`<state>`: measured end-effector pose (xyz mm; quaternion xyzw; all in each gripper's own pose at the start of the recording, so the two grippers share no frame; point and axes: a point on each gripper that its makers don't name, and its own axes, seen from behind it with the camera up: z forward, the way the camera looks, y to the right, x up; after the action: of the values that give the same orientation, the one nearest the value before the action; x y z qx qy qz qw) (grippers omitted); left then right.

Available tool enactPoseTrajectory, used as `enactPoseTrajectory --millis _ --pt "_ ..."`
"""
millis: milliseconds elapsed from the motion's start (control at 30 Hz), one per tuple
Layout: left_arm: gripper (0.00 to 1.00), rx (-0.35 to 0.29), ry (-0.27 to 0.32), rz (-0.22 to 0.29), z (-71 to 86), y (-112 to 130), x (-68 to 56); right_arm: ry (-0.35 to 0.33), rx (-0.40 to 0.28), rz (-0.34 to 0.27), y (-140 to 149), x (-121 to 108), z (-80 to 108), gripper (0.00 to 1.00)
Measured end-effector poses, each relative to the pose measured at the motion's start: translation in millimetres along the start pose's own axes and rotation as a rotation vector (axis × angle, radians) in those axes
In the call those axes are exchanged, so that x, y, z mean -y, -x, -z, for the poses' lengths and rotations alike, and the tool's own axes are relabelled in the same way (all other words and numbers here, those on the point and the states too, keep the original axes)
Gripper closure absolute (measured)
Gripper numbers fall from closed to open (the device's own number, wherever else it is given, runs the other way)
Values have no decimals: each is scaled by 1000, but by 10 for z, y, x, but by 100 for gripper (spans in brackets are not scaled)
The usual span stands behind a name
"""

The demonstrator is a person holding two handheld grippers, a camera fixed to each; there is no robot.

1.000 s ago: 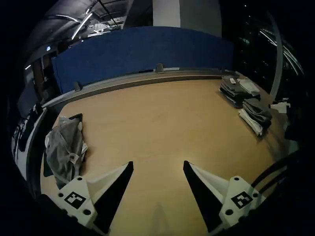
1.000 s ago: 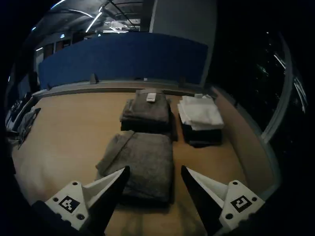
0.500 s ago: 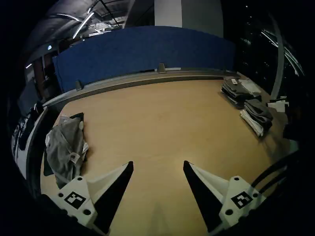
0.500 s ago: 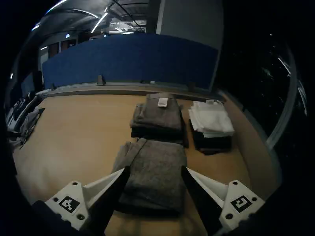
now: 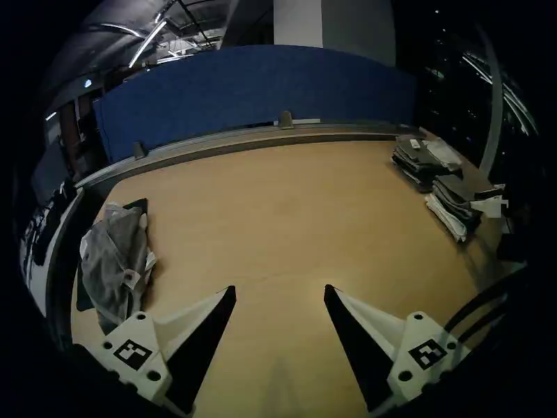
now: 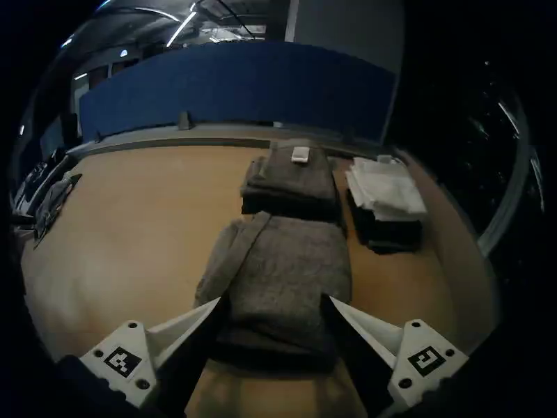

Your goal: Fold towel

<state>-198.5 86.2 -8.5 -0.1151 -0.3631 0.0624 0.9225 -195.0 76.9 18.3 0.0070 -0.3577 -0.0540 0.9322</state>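
My right tool [image 6: 273, 298] had fingers of matt white plastic with black inner faces. The grey towel [image 6: 292, 265] between them was thick, nubbly terry cloth. The table [image 6: 125, 209] looked like smooth wood laminate with a soft sheen. The divider [image 6: 230, 83] behind seemed matt blue felt. Near my left tool [image 5: 278, 286], the crumpled grey cloth [image 5: 111, 254] looked thinner and smoother.
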Motion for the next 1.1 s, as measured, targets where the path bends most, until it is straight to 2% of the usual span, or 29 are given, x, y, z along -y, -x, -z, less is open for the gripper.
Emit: enactPoseTrajectory --millis 167,300,467,600,900,1000,1100 --pt "6 2 -2 -3 -3 7 12 -12 24 -15 189 33 -69 0" --pt "6 -1 -3 -2 -4 -12 21 -18 23 -24 192 33 -73 0" --pt "6 -8 -6 2 -6 -43 31 -11 0 -24 46 10 -6 0" --pt "6 -12 -8 5 -6 -57 39 -1 -48 -30 -151 -21 90 0" --pt "6 -22 -10 8 -1 -72 47 4 -74 -34 -263 -3 170 0" --pt "6 -39 -14 14 7 -106 60 7 -104 -42 -344 29 205 0" --pt "6 -66 -21 24 21 -164 80 11 -161 -58 -478 78 247 0"
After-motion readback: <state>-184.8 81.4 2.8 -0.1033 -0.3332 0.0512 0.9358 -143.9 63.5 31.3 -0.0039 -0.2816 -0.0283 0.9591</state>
